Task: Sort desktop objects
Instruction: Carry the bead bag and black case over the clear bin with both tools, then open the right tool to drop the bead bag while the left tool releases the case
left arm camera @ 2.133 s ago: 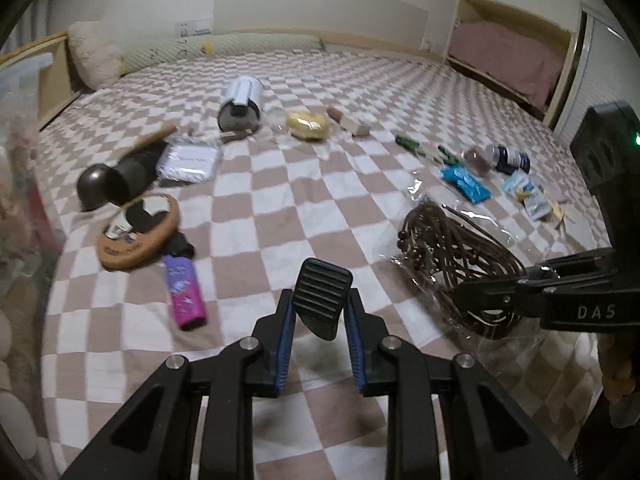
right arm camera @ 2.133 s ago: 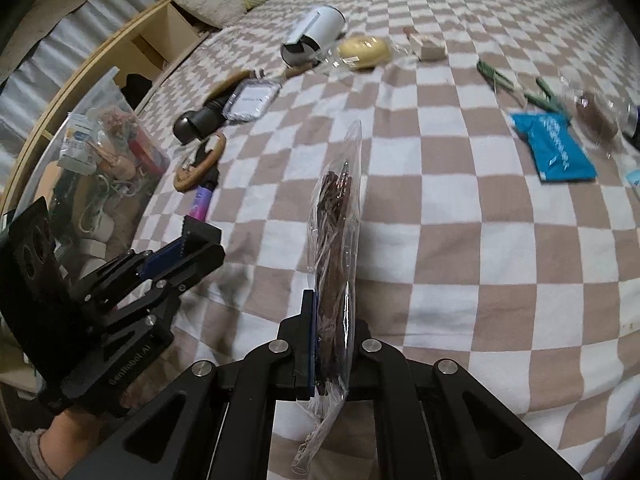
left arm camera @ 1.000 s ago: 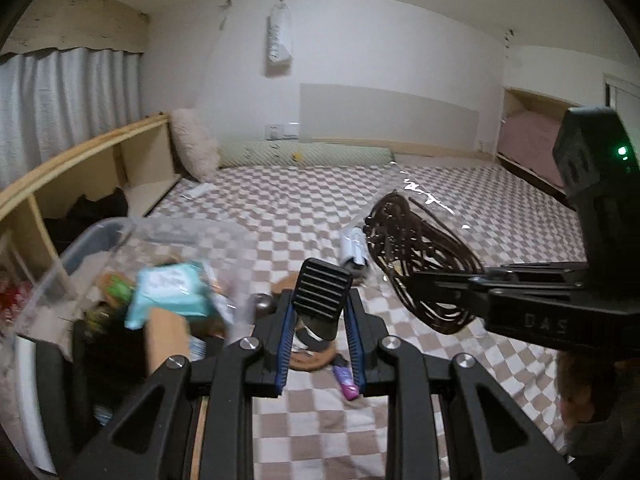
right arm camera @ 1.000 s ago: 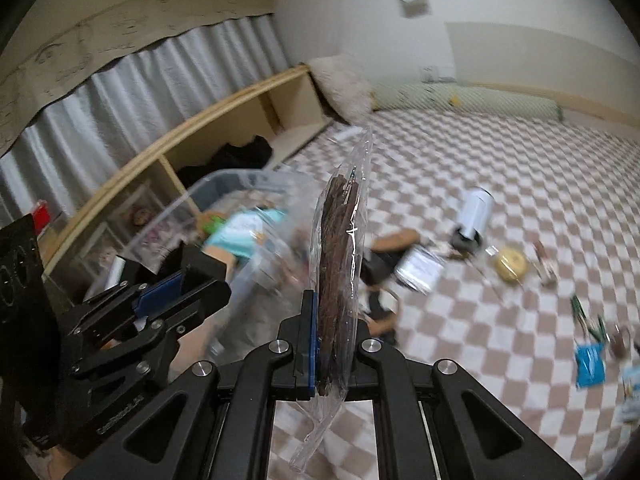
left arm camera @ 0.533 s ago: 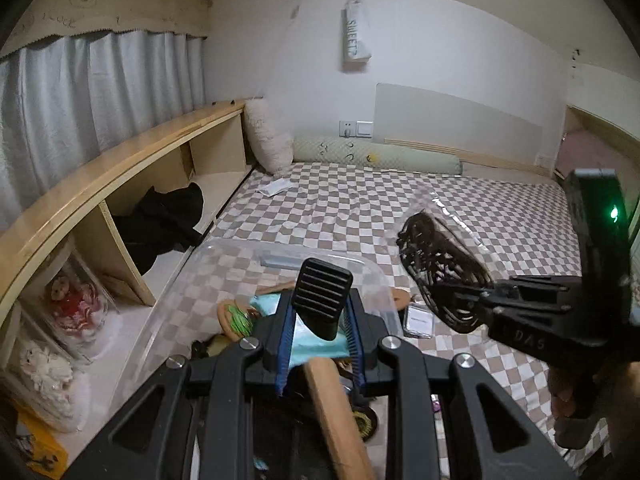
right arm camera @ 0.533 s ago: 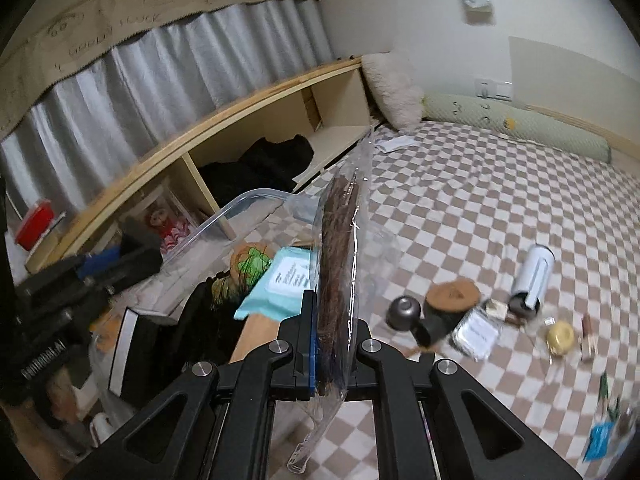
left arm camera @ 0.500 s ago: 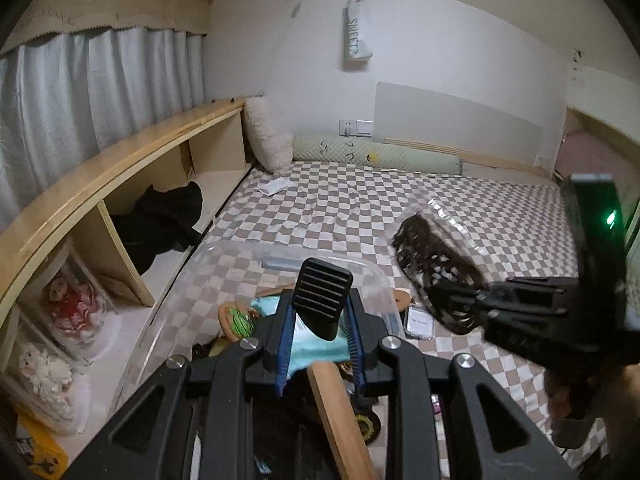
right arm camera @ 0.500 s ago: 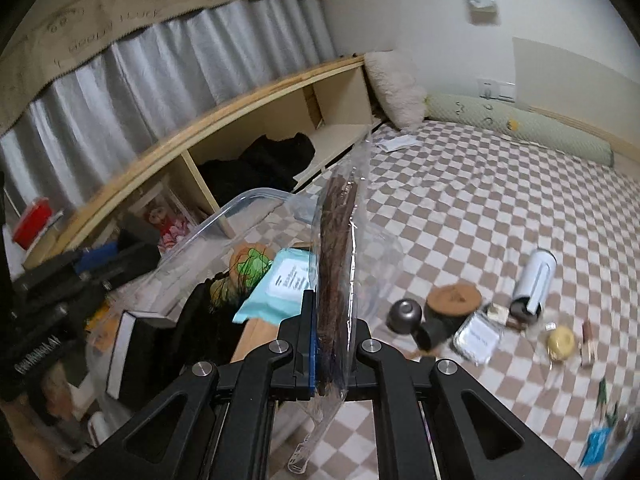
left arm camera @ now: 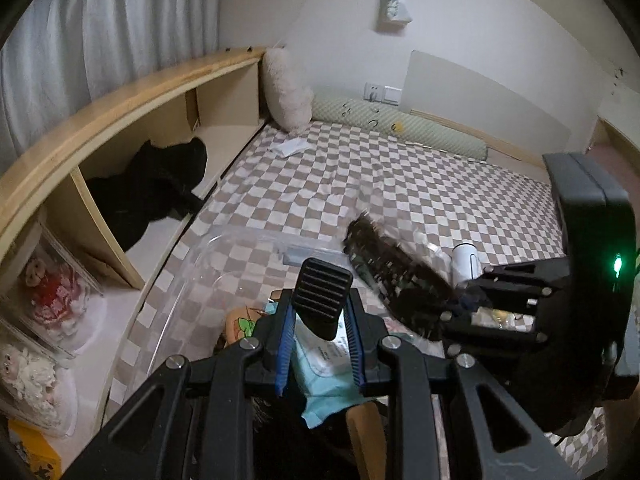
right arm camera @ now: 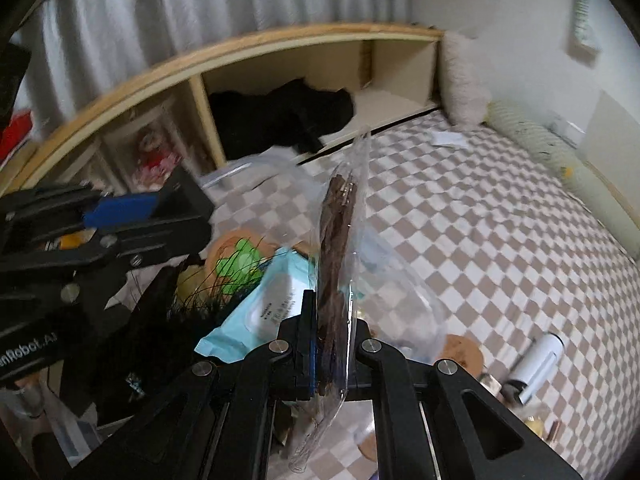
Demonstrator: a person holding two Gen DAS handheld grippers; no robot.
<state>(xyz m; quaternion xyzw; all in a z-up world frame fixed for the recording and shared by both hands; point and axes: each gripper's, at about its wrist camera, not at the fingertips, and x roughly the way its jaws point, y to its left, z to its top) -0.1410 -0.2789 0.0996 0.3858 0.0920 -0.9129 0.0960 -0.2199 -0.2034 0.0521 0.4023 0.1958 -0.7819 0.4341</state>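
Right gripper (right arm camera: 332, 356) clamps the bag (right arm camera: 338, 264) above the bin (left arm camera: 208, 264); left gripper (left arm camera: 320, 344) grips a black clip, seemingly. Next: lower, release among the wipes (right arm camera: 260, 304).

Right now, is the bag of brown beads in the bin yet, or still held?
Held, not in. The right gripper pinches the bead bag upright above the clear bin, over the wipes pack.
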